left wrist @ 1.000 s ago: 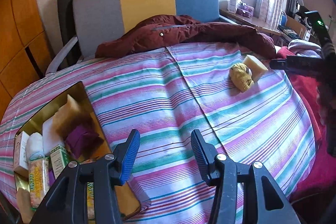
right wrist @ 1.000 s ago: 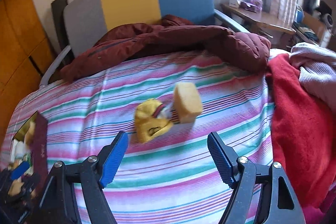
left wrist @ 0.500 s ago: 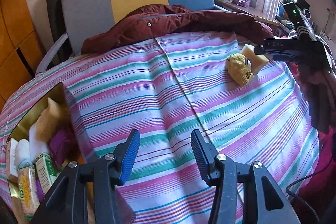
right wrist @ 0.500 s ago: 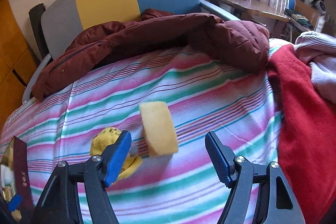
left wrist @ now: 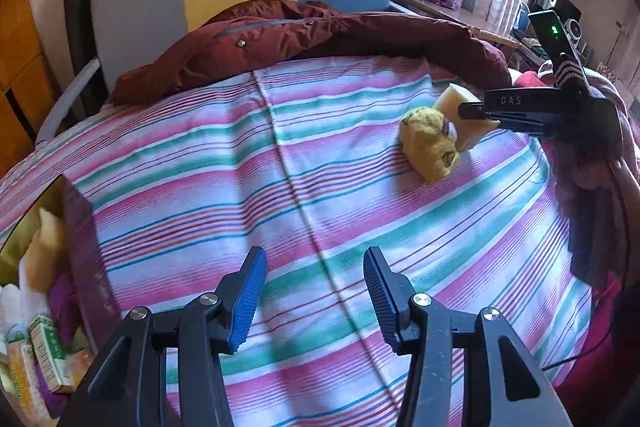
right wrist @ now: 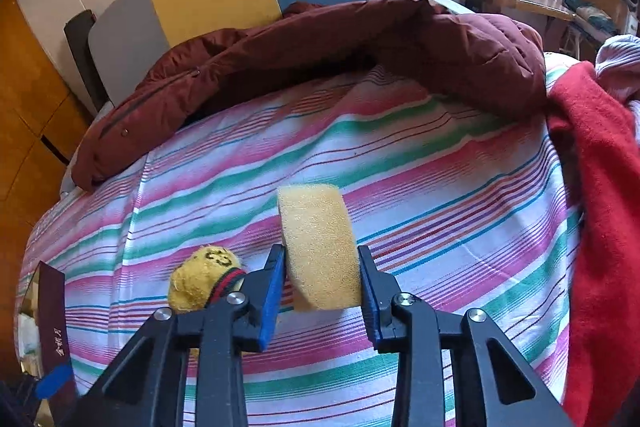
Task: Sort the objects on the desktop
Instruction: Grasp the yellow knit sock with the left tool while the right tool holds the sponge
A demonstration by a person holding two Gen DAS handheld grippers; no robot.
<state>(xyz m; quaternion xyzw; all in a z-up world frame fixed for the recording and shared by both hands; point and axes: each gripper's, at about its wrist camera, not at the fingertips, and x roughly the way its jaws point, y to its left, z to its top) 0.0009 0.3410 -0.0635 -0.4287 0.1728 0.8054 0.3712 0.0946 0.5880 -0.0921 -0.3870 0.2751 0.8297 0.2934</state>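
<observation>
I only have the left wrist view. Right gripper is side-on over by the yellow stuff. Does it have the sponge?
Observer: Yes. In the right wrist view the right gripper is shut on the yellow sponge, a pad on each side.
Operator: Is the sponge flat or on edge?
Observer: On edge, its broad porous face toward the camera.
Operator: And the yellow plush toy?
Observer: The plush toy lies outside the jaws, beside the left finger, with a black mark on top.
</observation>
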